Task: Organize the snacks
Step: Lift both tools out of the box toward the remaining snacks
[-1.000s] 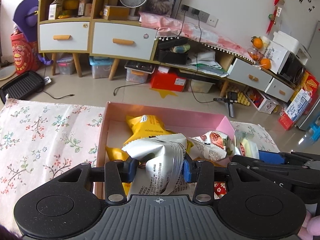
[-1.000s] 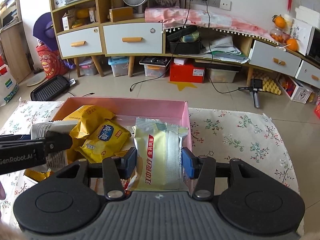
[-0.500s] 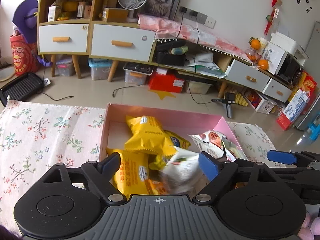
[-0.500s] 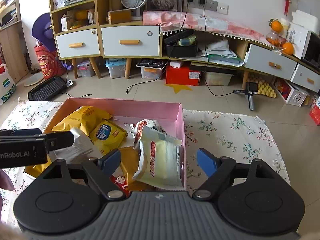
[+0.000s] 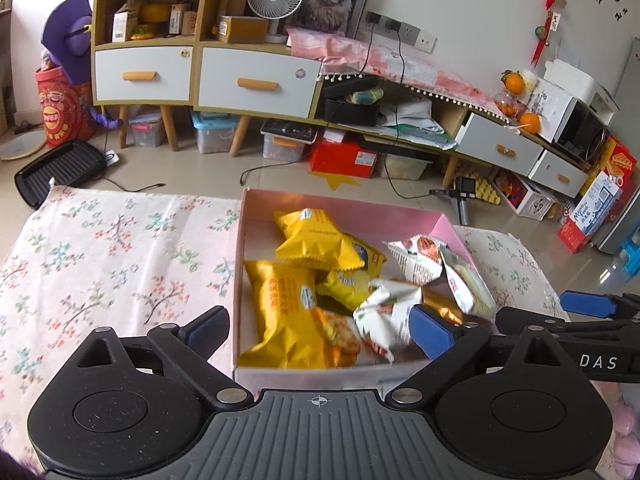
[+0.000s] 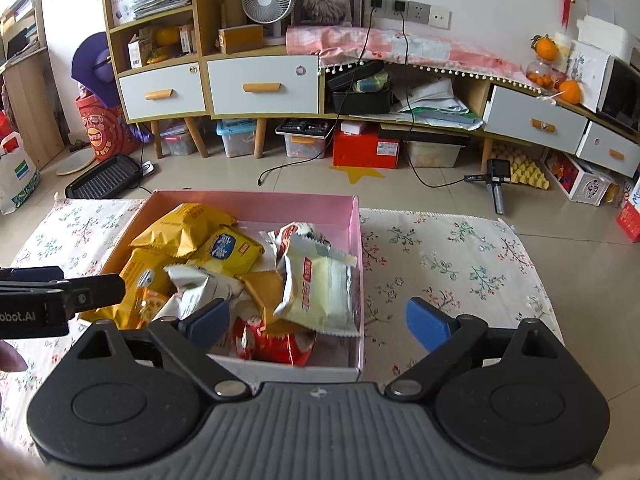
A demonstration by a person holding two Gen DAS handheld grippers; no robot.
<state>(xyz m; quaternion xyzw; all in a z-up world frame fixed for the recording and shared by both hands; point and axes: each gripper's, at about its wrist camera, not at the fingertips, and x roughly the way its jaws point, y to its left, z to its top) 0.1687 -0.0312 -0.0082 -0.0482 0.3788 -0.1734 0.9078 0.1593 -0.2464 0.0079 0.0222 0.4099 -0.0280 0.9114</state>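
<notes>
A pink box (image 5: pixel 344 211) (image 6: pixel 256 203) sits on the flowered tablecloth and holds several snack packets. Yellow packets (image 5: pixel 316 238) (image 6: pixel 186 228) lie at its left and back. A white crumpled packet (image 5: pixel 386 314) (image 6: pixel 200 284) lies near the front. A pale yellow packet (image 6: pixel 318 290) leans on the right wall, with a red packet (image 6: pixel 272 344) at the front. My left gripper (image 5: pixel 318 330) is open and empty above the box's near edge. My right gripper (image 6: pixel 318 322) is open and empty above the box's near right corner.
The flowered tablecloth (image 5: pixel 100 256) (image 6: pixel 460 264) spreads to both sides of the box. Beyond the table is tiled floor with a black grill pan (image 5: pixel 56 168), cables and storage bins under wooden cabinets (image 6: pixel 260 84).
Both grippers opened and dropped their packets into the box: the left let go of the white crumpled packet, the right of the pale yellow packet. Both then drew back and up.
</notes>
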